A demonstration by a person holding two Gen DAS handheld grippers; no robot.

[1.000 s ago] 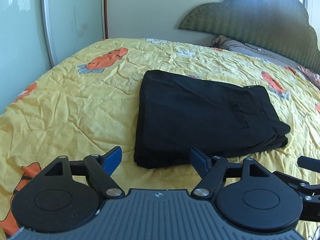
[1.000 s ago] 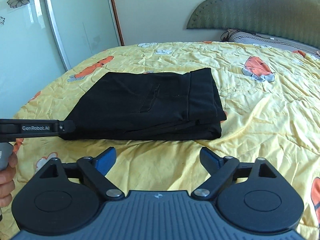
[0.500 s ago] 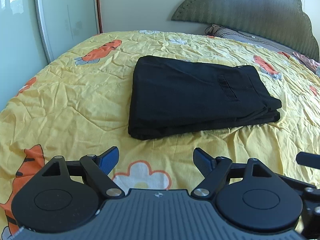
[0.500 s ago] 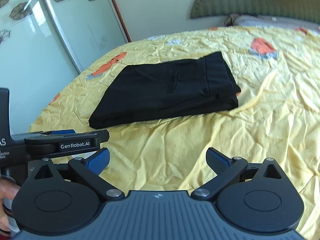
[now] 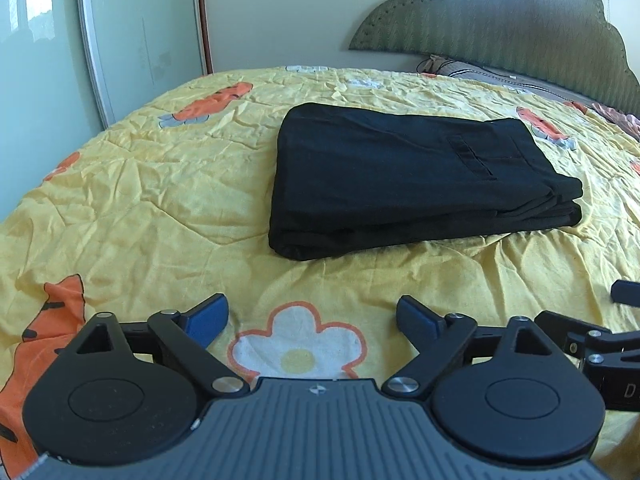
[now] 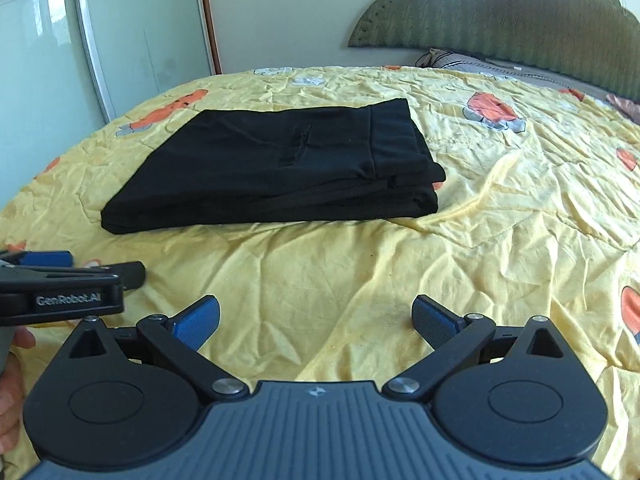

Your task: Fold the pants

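Black pants [image 5: 400, 176] lie folded in a flat rectangular stack on the yellow bedspread [image 5: 160, 200], with the waistband end to the right. They also show in the right wrist view [image 6: 280, 168]. My left gripper [image 5: 312, 316] is open and empty, held back from the pants' near edge. My right gripper [image 6: 316, 316] is open and empty, also well short of the pants. The left gripper's body [image 6: 60, 292] shows at the left of the right wrist view.
The bedspread [image 6: 480, 240] is wrinkled, with orange carrot and flower prints. A green padded headboard [image 5: 500, 32] and pillow [image 5: 480, 76] are at the far right. Sliding glass wardrobe doors [image 5: 60, 60] stand along the left side of the bed.
Both grippers have drawn back from the folded pants toward the near edge of the bed. The pants have not moved. Both grippers stayed open.
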